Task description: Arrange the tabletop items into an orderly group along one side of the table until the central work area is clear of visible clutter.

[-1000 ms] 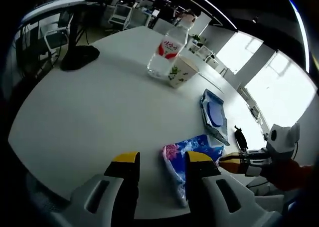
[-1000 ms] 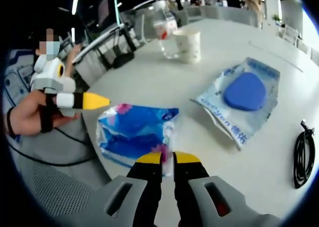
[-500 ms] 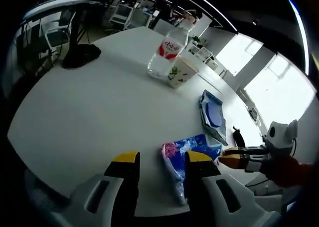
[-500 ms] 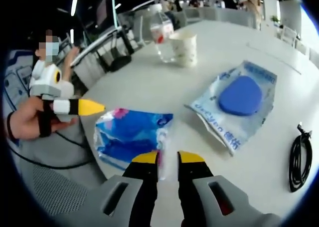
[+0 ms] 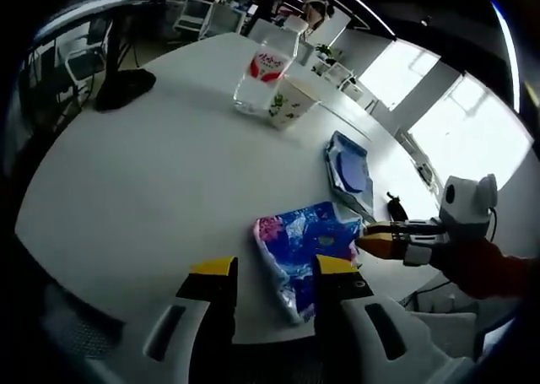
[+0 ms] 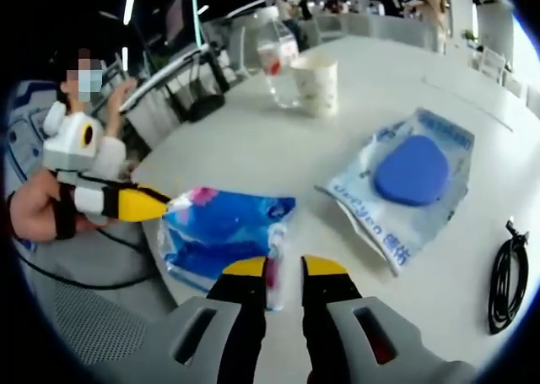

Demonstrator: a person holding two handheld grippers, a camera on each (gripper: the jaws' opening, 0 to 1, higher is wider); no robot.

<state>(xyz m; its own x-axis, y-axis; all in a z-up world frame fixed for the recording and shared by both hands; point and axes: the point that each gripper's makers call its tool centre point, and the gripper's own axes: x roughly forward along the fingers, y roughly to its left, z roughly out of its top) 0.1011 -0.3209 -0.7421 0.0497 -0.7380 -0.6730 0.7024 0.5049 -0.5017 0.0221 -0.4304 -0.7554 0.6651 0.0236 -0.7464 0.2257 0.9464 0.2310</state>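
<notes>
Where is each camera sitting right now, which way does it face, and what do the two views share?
Left gripper view: rides the left claw at the table edge, facing across it toward bottle and cup; the right claw and a sleeve enter from the right.
Right gripper view: rides the right claw over the blue pack, facing bottle and cup; the left claw and a hand enter from the left.
Shared: blue pack, bottle, cup, the pouch with a blue insert, black cable.

The clear packet point(image 6: 411, 189) and bottle label point(image 5: 266, 63) carry print too blurred to read.
</notes>
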